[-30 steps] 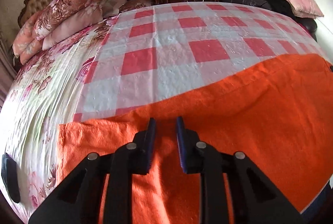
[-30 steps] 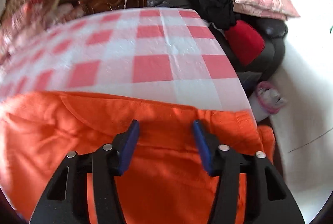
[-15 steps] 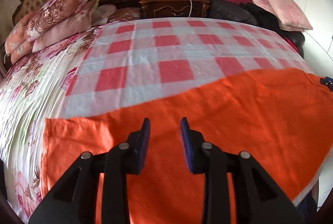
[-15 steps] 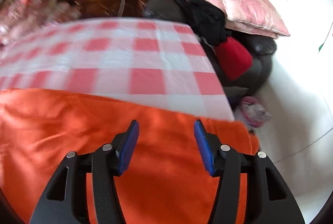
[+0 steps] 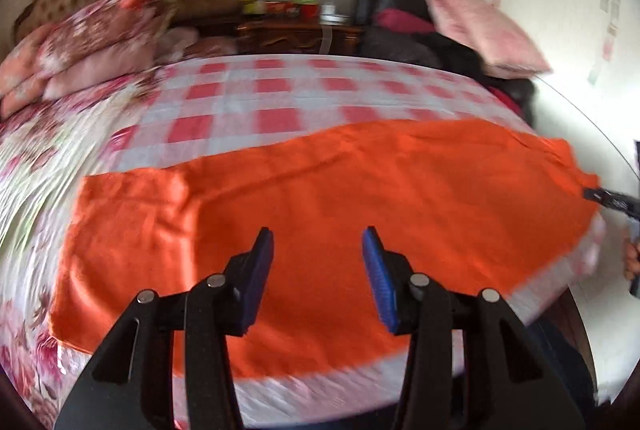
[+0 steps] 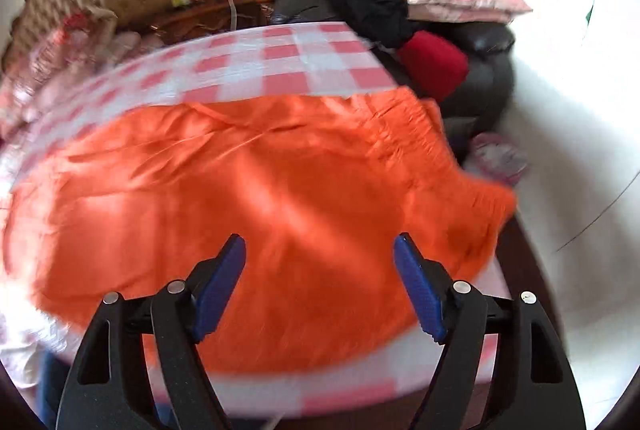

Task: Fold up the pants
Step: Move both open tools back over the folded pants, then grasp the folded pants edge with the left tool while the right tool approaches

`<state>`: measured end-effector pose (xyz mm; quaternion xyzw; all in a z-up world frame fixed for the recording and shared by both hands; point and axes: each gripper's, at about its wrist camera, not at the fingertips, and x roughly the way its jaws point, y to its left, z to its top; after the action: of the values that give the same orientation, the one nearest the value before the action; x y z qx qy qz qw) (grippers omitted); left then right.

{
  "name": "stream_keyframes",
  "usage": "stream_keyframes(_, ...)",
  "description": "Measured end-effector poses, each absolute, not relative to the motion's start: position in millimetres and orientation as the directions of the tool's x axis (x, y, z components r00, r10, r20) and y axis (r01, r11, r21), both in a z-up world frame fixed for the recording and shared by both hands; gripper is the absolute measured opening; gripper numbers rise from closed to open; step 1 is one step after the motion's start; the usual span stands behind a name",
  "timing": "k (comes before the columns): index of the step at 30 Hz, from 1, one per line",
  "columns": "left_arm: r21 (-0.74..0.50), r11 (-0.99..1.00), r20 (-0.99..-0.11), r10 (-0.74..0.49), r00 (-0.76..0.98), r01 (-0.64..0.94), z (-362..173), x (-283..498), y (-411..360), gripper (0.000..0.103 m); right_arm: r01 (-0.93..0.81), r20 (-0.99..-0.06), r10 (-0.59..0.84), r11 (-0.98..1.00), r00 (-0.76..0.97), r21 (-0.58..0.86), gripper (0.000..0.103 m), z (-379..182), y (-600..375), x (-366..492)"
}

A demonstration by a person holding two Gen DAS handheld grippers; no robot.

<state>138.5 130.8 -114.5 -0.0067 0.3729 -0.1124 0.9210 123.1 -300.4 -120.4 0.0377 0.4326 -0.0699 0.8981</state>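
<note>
No writing is legible anywhere, while the orange pants (image 5: 340,214) lie spread across the frame's middle on the checked bedspread (image 5: 256,98), and the left gripper (image 5: 318,270) and right gripper (image 6: 320,282), both empty, are opening above them.

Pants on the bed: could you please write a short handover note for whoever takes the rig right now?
Left tool: jaws opening, nothing between them, above the pants.
Right tool: jaws opening, empty, above the waistband end.
Pants: spread flat across the checked sheet near the bed's front edge; waistband at the right, overhanging slightly.
Done: pants laid out, looking doubled leg on leg.
Left: fold them across their length, then tidy.
</note>
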Motion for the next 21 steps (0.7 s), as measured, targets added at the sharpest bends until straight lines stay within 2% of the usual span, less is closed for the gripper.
stream_keyframes(1,-0.097,0.961,-0.682,-0.254,0.686,0.26,-113,130,113,0.046,0.155,-0.789,-0.088,0.988,0.609,0.01,0.064,-121,-299,114)
stream_keyframes(5,-0.038,0.855,-0.669,-0.406,0.623,0.517,-114,105,17,0.046,0.165,-0.814,0.019,0.976,0.581,0.14,0.047,-127,-308,85)
stream_keyframes(6,-0.021,0.821,-0.666,-0.438,0.604,0.571,-116,103,-8,0.045,0.169,-0.821,0.035,0.973,0.571,0.159,0.039,-129,-309,79)
stream_keyframes(8,0.064,0.757,-0.65,-0.463,0.603,0.65,-117,99,-56,0.042,0.174,-0.836,0.001,0.978,0.549,0.115,0.03,-135,-310,69)
stream_keyframes(10,0.119,0.68,-0.629,-0.513,0.585,0.724,-119,97,-102,0.039,0.245,-0.845,-0.051,0.965,0.532,0.096,0.028,-140,-326,62)
stream_keyframes(14,0.179,0.592,-0.614,-0.557,0.56,0.786,-132,106,-170,0.029,0.3,-0.81,0.008,0.927,0.586,0.226,0.028,-137,-363,51)
stream_keyframes(17,0.238,0.565,-0.615,-0.542,0.573,0.79,-149,114,-207,0.02,0.275,-0.772,0.044,0.92,0.634,0.278,0.028,-133,-374,54)
stream_keyframes(21,0.311,0.56,-0.631,-0.483,0.607,0.768,-169,119,-229,0.013,0.258,-0.784,0.016,0.94,0.621,0.224,0.028,-142,-369,63)
